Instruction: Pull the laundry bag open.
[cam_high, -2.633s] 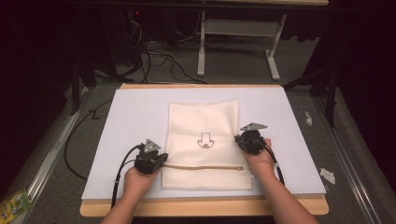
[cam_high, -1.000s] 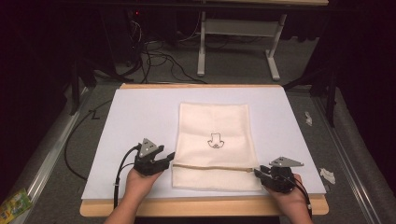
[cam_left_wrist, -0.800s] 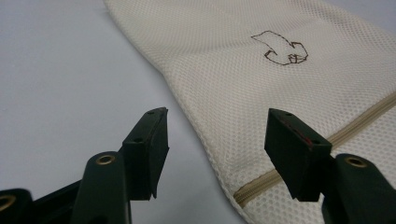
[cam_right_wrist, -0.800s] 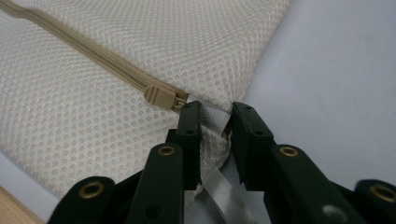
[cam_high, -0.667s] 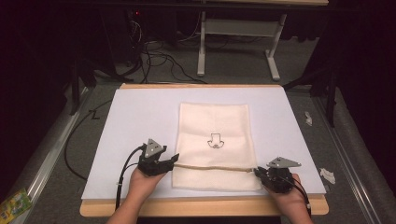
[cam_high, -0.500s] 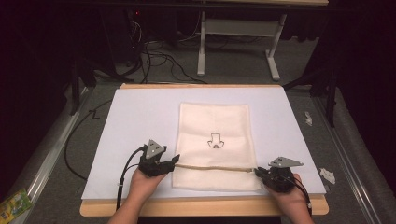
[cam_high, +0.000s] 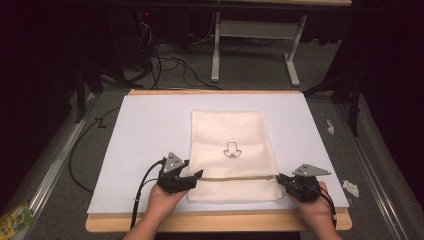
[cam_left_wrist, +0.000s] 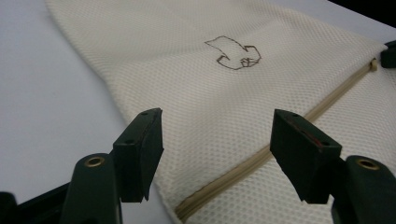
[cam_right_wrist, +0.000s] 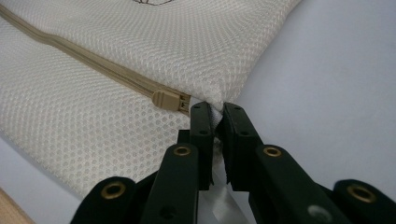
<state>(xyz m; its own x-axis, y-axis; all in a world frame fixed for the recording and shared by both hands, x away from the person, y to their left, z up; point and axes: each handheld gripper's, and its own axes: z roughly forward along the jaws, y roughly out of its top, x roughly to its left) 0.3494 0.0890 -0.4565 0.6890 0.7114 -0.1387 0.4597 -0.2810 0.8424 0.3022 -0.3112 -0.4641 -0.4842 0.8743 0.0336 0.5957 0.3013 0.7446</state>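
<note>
Change: since the earliest picture the mesh bag (cam_high: 232, 155) has shifted toward the person's right on the sheet and lies narrower; the right gripper (cam_high: 286, 181) has come down from beside the bag's right edge to its lower right corner area, at the zipper's end; over the last half second both grippers have stayed nearly put
Table: wooden table (cam_high: 215, 222) with a pale edge along the near side, covered by a white sheet (cam_high: 145, 130)
Mesh bag: cream mesh laundry bag lying flat at the middle of the sheet, its long side running away from the person
Zipper: tan zipper (cam_high: 235, 176) crossing the bag from side to side near its near end; its slider (cam_right_wrist: 166, 100) sits at the right end, just beside the right gripper's tips
Emblem: small dark outline emblem (cam_high: 231, 150) on the bag's middle, beyond the zipper
Left gripper: left gripper (cam_high: 192, 177) at the bag's left edge by the zipper's left end, jaws spread wide with the mesh and zipper between them in the left gripper view, holding nothing
Right gripper: jaws pinched closed on the bag's right edge fabric, just past the zipper's end
Hands: left hand (cam_high: 162, 200) and right hand (cam_high: 315, 210) come in from the near edge, one behind each gripper
</note>
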